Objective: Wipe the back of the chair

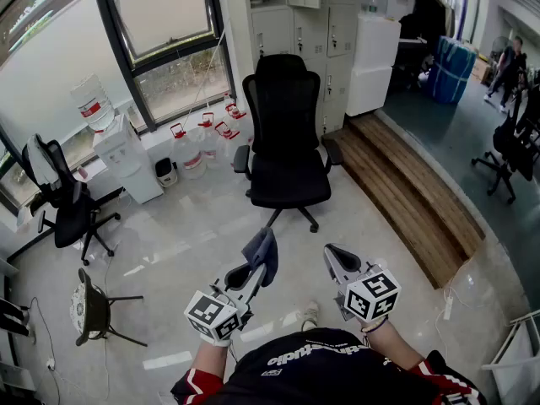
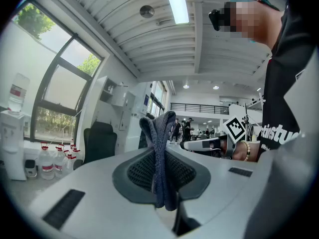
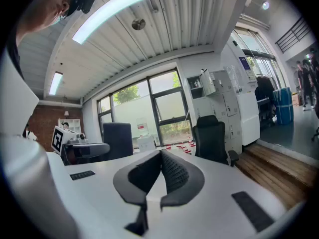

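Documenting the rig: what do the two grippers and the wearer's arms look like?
Left gripper and right gripper match: pale grey bodies, dark ribbed jaw pads, each carrying a white cube with black square markers. Sleeves are black and red; a beaded bracelet sits at the right wrist.

You stand on a pale glossy floor point(image 1: 194, 251). Ahead of you a dark-framed window point(image 1: 164, 11) lets in daylight; below it sit a water dispenser point(image 1: 126, 154) and jugs point(image 1: 192, 154). White lockers point(image 1: 333, 32) line the wall, with a wooden platform point(image 1: 413, 192) to your right. A side chair point(image 1: 67, 201) stands far left.
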`<action>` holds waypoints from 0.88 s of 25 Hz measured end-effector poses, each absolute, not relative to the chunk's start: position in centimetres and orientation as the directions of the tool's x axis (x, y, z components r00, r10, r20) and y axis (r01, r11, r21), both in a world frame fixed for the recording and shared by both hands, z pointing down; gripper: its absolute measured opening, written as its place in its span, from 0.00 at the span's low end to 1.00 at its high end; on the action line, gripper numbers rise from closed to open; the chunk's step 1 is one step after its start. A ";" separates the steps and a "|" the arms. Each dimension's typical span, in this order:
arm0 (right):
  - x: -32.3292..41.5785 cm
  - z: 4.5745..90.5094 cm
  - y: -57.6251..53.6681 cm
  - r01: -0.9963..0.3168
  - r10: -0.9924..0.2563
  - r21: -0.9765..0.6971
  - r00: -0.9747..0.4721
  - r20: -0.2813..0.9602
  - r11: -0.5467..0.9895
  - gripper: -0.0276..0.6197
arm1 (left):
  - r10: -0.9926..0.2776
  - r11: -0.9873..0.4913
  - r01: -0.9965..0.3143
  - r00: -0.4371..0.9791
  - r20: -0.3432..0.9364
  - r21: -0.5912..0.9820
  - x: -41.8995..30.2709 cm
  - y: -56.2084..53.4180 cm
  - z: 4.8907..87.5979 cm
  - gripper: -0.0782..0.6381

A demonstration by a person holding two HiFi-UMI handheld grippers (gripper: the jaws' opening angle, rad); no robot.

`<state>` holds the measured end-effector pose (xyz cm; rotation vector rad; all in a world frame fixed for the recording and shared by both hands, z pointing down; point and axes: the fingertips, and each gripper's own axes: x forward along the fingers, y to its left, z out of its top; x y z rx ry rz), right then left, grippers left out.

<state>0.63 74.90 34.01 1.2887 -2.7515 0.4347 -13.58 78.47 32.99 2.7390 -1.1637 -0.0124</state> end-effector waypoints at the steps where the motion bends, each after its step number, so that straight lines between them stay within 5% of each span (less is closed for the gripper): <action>1: 0.7 34.1 74.8 -0.762 -0.742 -0.225 -0.645 0.183 0.607 0.06 | -0.716 -0.682 -0.715 0.696 0.057 0.155 -13.6 78.3 33.0 0.18; 22: 4.3 34.7 65.5 -0.777 -0.757 -0.244 -0.625 0.190 0.580 0.07 | -0.701 -0.685 -0.697 0.710 0.067 0.211 -11.0 67.4 32.9 0.18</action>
